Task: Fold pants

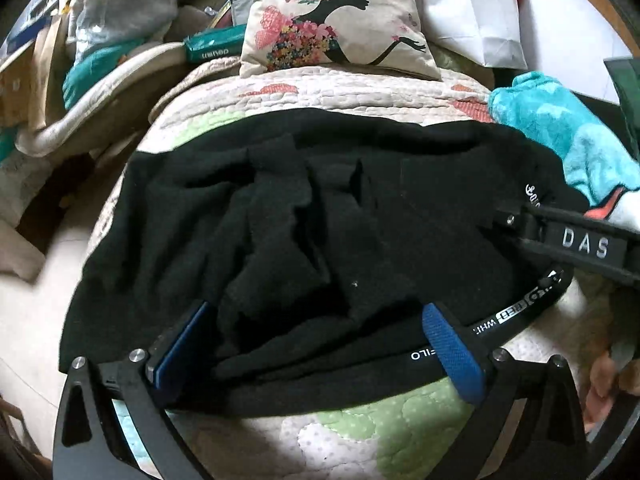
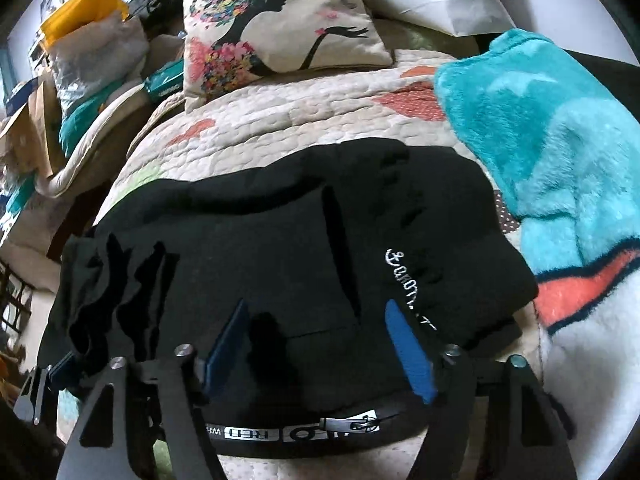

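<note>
Black pants (image 1: 320, 216) lie in a bunched, folded heap on the quilted bedspread (image 1: 320, 92). Their lettered waistband (image 1: 500, 316) runs along the near edge. My left gripper (image 1: 316, 344) is open, its blue pads (image 1: 452, 352) spread wide on either side of a rumpled fold near the waistband. My right gripper (image 2: 316, 344) is open too, its pads (image 2: 408, 352) apart over the pants (image 2: 260, 248) beside the white embroidered logo (image 2: 404, 276). It also reaches in from the right in the left wrist view, right gripper (image 1: 516, 220). The waistband (image 2: 280, 434) lies below it.
A floral cushion (image 1: 332, 16) and a white paper bag (image 1: 472, 8) sit at the far side of the bed. A turquoise fleece blanket (image 2: 540, 128) lies right beside the pants. Bags and boxes (image 1: 112, 20) crowd the left. A hand (image 1: 604, 392) shows at the lower right.
</note>
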### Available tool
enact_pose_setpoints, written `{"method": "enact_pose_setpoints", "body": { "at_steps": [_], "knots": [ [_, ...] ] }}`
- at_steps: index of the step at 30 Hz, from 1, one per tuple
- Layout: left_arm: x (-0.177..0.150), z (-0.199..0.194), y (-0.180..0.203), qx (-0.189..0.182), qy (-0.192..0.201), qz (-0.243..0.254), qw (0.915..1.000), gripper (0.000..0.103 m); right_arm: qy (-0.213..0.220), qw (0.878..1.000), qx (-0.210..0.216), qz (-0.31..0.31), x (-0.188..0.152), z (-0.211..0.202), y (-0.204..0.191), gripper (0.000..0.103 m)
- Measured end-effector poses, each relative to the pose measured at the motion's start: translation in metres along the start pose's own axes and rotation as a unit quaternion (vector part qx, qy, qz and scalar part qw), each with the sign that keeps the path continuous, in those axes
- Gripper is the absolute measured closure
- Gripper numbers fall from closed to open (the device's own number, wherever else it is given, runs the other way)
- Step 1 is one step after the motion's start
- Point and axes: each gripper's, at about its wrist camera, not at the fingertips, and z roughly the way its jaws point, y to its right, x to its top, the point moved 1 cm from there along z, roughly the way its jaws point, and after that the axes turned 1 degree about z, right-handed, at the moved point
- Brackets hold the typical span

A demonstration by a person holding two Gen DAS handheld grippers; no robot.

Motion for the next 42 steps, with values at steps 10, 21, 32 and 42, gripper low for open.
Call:
{"method": "enact_pose_setpoints", "body": {
  "at_steps": [10, 21, 32, 42],
  "knots": [
    [0.002, -0.002, 0.005, 0.003, 0.001, 0.003, 1.0, 0.0, -0.009, 0.998, -0.032, -0.059, -0.004, 0.016, -0.024, 0.002],
    [0.002, -0.003, 0.005, 0.003, 0.001, 0.003, 1.0, 0.0, -0.012, 0.998, -0.034, -0.06, -0.005, 0.018, -0.027, 0.0],
    [0.002, -0.002, 0.006, 0.003, 0.002, 0.003, 1.0, 0.0, -0.013, 0.997, -0.037, -0.061, -0.005, 0.019, -0.028, 0.0],
    [0.002, -0.002, 0.005, 0.003, 0.002, 0.003, 1.0, 0.0, -0.013, 0.997, -0.037, -0.06, -0.004, 0.02, -0.029, 0.0]
  ]
}}
